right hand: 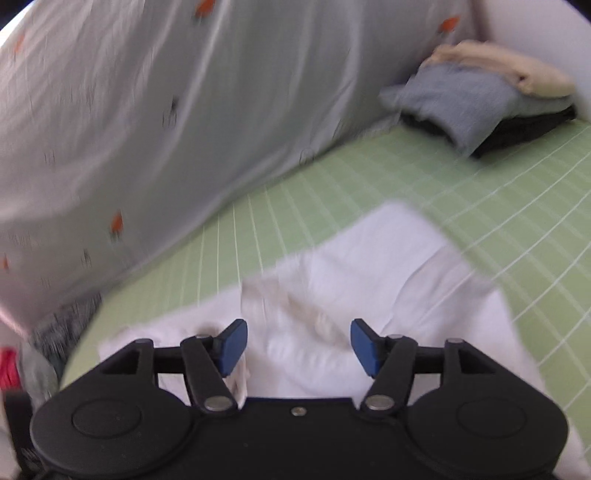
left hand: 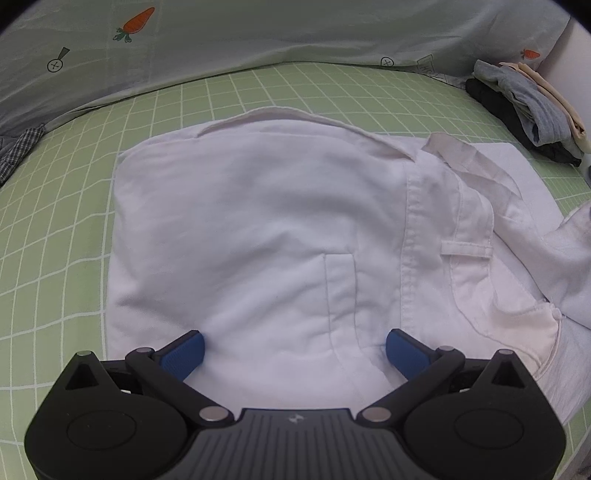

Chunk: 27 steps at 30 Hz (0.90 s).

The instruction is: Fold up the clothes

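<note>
- The white trousers lie folded on the green checked bed sheet, waistband and belt loop toward the right.
- The left gripper is spread wide over the trousers' near edge, holding nothing.
- The right gripper, in a blurred view, is also wide apart above the white cloth, empty.
- A pile of folded clothes sits at the bed's far corner, beside the carrot-print cover.

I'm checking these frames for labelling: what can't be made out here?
- Right wrist view: motion blur smears the white garment and folded pile.
- Left wrist view: the left tongs hide the garment's near hem; its right part is cut off by the frame edge.
- Checked cloth: only a corner shows.
</note>
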Available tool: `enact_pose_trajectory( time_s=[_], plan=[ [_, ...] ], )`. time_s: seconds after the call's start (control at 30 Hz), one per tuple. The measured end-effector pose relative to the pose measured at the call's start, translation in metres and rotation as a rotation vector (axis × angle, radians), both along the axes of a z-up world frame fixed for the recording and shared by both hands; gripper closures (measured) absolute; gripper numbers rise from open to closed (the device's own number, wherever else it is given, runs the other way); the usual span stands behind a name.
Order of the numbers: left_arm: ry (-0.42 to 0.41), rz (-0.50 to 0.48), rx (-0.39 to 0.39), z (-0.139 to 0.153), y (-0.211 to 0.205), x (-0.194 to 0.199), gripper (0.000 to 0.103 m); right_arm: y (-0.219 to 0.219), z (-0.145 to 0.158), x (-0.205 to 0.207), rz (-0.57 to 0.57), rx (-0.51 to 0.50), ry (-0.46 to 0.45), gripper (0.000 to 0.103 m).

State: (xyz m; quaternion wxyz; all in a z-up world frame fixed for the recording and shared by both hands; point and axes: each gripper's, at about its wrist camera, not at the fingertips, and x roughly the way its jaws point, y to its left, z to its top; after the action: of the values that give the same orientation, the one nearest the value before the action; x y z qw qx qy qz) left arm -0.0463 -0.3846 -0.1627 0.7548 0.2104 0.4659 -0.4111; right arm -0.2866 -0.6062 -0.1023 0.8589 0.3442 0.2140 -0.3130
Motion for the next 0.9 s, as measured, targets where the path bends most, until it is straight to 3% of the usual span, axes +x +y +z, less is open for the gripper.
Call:
enact_pose_trajectory(
  time_s=[0.17, 0.27, 0.4, 0.57, 0.9],
  plan=[
    [-0.008, 0.010, 0.008, 0.002, 0.007, -0.003, 0.000, -0.024, 0.012, -0.044, -0.213, 0.008, -0.090, 0.039],
    [-0.018, 0.015, 0.018, 0.003, 0.009, -0.006, 0.000, -0.048, -0.004, -0.074, -0.386, 0.103, -0.108, 0.041],
    [-0.041, 0.028, 0.034, 0.004, 0.007, -0.014, 0.000, -0.071, -0.043, -0.104, -0.525, 0.336, -0.221, 0.056],
    [-0.069, 0.053, 0.041, 0.007, 0.010, -0.026, 0.000, -0.059, -0.074, -0.099, -0.456, 0.561, -0.344, 0.064],
    [-0.116, 0.086, 0.045, 0.012, 0.024, -0.045, 0.000, -0.011, -0.067, -0.083, -0.216, 0.609, -0.341, 0.063]
  ],
)
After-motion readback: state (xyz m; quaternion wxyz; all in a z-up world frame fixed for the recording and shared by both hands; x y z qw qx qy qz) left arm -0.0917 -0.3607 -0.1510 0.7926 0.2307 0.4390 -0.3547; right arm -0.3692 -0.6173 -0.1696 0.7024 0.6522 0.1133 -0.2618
